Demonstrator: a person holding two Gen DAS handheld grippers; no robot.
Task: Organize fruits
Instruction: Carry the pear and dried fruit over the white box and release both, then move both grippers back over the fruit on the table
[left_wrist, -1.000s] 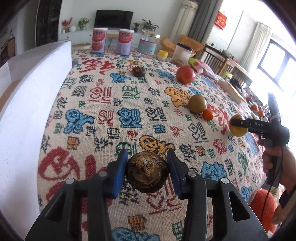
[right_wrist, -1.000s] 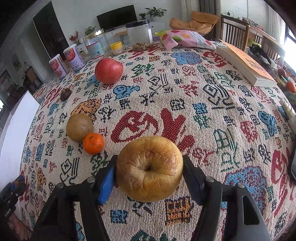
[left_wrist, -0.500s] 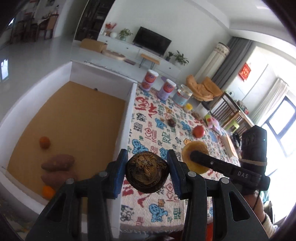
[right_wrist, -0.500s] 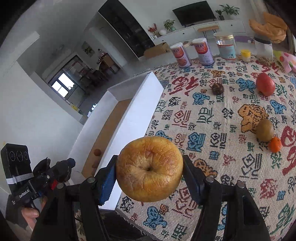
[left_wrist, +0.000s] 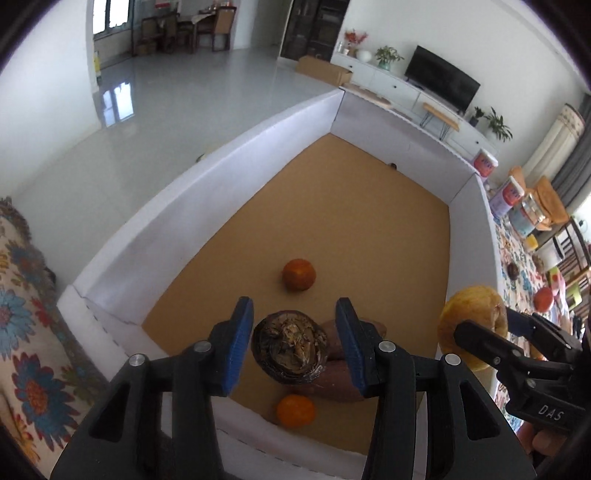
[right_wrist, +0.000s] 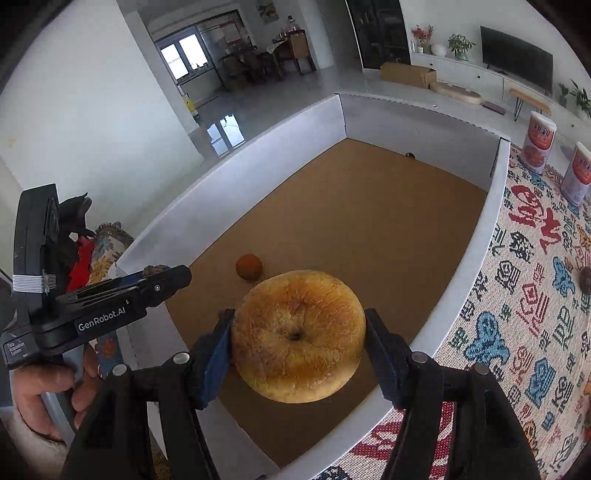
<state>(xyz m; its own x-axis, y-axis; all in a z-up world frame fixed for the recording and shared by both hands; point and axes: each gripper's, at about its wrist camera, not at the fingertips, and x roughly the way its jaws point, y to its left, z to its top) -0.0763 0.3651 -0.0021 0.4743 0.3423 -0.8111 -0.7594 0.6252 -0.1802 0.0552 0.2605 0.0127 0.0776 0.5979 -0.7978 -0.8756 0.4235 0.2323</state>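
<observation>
So both grippers are hanging over the big white-walled box (left_wrist: 207, 192) with the brown cardboard-looking floor. The left gripper (left_wrist: 291, 350) is in a fairly narrow pinch with a dark, wrinkly round fruit (left_wrist: 290, 350) sitting between the blue pads; in this view there's a sliver of gap on each side, so I can't tell how tight the squeeze is. The right gripper (right_wrist: 299, 345) is spread wide and clamped on a big yellow-brown apple-looking fruit (right_wrist: 298, 335), pads touching both sides, up over the box's near right corner.

Down inside the box: one orange (left_wrist: 299, 274) sits out on the floor by itself, a second orange (left_wrist: 295, 410) is tucked against the near wall, and a couple of sweet potatoes (left_wrist: 364, 332) lie just beside it, mostly hidden behind the left gripper. There's a tiny dark speck by the far wall that I can't make out.

Right of the box is the table with that loud patterned cloth (right_wrist: 532, 317), red and blue characters all over. Two red-and-white canisters (right_wrist: 539, 142) stand at the far end, a small dark fruit (right_wrist: 585, 280) is out on the cloth, and a red fruit (left_wrist: 543, 299) shows further along in the left view.

Room-wise: shiny grey floor (left_wrist: 147, 122), a TV (right_wrist: 517, 53) on a low white cabinet with plants, a cardboard box (right_wrist: 408, 74) on the floor, and a dining set by the window at the back.
</observation>
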